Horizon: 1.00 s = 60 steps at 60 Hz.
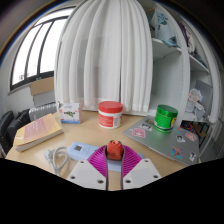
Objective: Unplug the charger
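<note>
Gripper [113, 170]: its two fingers [90, 170] stand apart, pink pads [97, 158] facing inward. Between them, at the near edge of the wooden table [95, 135], sits a small red-orange charger [115, 151]. Gaps at either side are hard to judge; the pads look close to it, but contact cannot be confirmed.

Landmark: the charger.

Just left of the charger, a white cable [62, 155] lies in loose loops on the table top, with a white block at its far end. Whether it joins the charger is not clear.

Right of the charger, a flat grey board [165, 146] with coloured stickers lies on the table, angled away from the fingers.

Farther left of the charger, a tan book or box [37, 131] rests flat near the table's edge.

Beyond the charger, slightly left, a white tub with a red lid [110, 113] stands upright. Left of that, a small printed box [70, 112].

Beyond the charger to the right, a green canister [166, 118] stands upright past the grey board.

Behind all of these, a large white ribbed cover [105, 50] rises well above the table. Window [38, 45] far left of it; shelving [185, 45] with cluttered items far right.
</note>
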Motion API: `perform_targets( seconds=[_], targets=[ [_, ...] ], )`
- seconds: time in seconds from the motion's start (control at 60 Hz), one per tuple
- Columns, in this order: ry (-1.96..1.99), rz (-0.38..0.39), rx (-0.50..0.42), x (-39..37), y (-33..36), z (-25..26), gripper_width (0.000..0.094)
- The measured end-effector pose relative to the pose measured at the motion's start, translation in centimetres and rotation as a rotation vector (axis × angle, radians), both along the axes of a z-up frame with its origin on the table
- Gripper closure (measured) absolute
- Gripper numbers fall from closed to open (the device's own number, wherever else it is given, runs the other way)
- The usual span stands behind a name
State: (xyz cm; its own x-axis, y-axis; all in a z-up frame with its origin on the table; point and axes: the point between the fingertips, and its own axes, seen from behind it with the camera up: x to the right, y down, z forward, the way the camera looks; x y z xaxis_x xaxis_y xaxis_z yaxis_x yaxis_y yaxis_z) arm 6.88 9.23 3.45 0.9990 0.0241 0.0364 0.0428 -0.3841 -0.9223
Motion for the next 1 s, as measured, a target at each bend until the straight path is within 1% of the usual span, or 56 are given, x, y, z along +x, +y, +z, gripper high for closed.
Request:
perform_targets(
  seconds=[0.05, 0.083, 0.133, 0.2, 0.267, 0.317, 0.35, 0.383, 0.433, 0.483, 0.5, 0.6, 0.633, 0.667, 0.75, 0.817, 0.867, 1.0],
  targets=[
    [0.007, 0.005, 0.007, 0.0, 0.1, 0.1, 0.0784],
    [-0.001, 0.017, 0.029, -0.1, -0.3, 1.2, 0.0784],
    [-0.014, 0.052, 0.132, -0.5, -0.6, 5.2, 0.0784],
    [-0.006, -0.001, 0.284, 1.3, -2.2, 12.4, 0.0784],
    [0.02, -0.01, 0.406, 2.3, -4.8, 18.4, 0.0784],
    [0.044, -0.013, 0.439, 3.7, -5.8, 20.4, 0.0785],
    [0.047, -0.027, 0.443, 5.0, -6.4, 20.9, 0.0784],
    [0.048, -0.045, 0.437, 6.1, -7.1, 20.4, 0.0784],
    [0.041, -0.066, 0.384, 8.0, -7.0, 18.8, 0.0782],
    [0.036, -0.082, 0.304, 9.5, -6.8, 15.7, 0.0782],
    [0.037, -0.083, 0.285, 10.1, -6.6, 13.8, 0.0781],
    [0.045, -0.097, 0.092, 11.8, -6.5, 7.0, 0.0781],
    [0.038, -0.098, 0.052, 12.1, -6.5, 5.3, 0.0781],
    [0.022, -0.102, 0.022, 12.6, -6.3, 3.4, 0.0759],
    [-0.018, -0.094, -0.054, 13.0, -6.2, 1.2, 0.0751],
    [-0.014, -0.094, -0.074, 12.9, -5.9, 0.1, 0.0738],
    [-0.008, -0.097, -0.095, 13.0, -5.7, -0.7, 0.0709],
    [-0.002, -0.101, -0.174, 13.1, -5.8, -3.0, 0.0673]
  ],
)
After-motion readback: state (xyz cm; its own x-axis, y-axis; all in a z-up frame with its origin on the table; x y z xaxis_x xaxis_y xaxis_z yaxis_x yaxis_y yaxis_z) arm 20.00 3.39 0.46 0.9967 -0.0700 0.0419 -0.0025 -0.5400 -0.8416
